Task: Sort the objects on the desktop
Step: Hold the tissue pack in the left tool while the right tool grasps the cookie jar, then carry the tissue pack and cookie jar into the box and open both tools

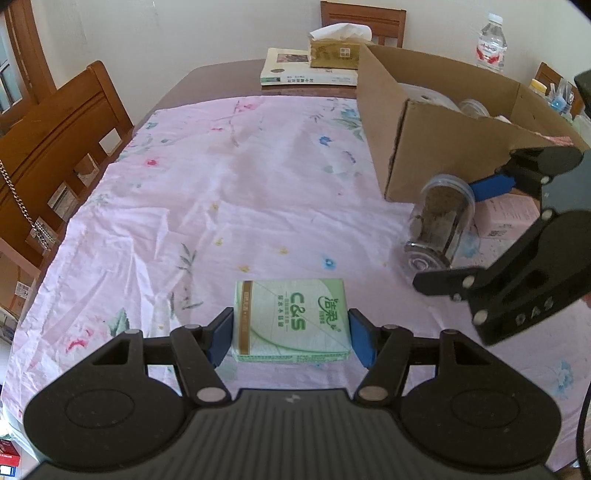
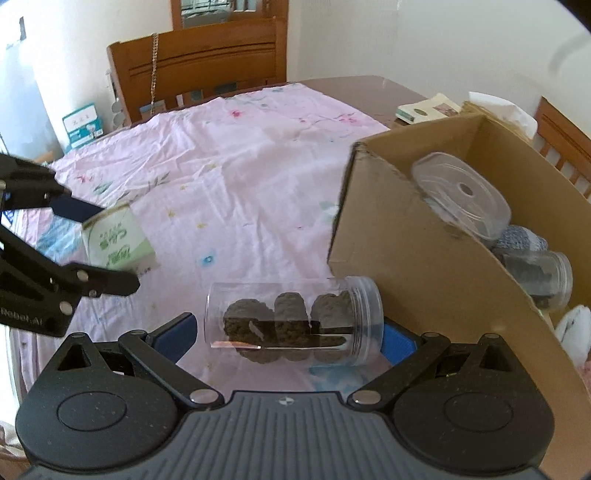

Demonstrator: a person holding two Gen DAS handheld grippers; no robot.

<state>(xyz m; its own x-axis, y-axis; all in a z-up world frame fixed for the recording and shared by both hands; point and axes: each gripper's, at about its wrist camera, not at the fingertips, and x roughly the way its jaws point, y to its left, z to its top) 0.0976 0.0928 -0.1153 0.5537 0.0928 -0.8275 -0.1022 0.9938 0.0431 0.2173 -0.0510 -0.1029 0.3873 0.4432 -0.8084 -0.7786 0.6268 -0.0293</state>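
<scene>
Jar [image 2: 293,325] lies sideways, lid toward cardboard box [image 2: 424,266], between right gripper [image 2: 288,334] jaws; left gripper [image 1: 291,338] jaws grip tissue pack [image 1: 291,321] flat.

A pink flowered cloth [image 1: 229,192] covers the brown table [image 1: 221,79]. Wooden chairs [image 1: 62,122] stand around it, one with a metal chain [image 2: 153,70] hanging over its back. A water bottle [image 1: 490,42] stands behind the far edge, near the white wall [image 1: 184,29].

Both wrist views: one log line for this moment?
left hand-held gripper: shut on tissue pack | right hand-held gripper: shut on clear jar | cardboard box: part-filled
</scene>
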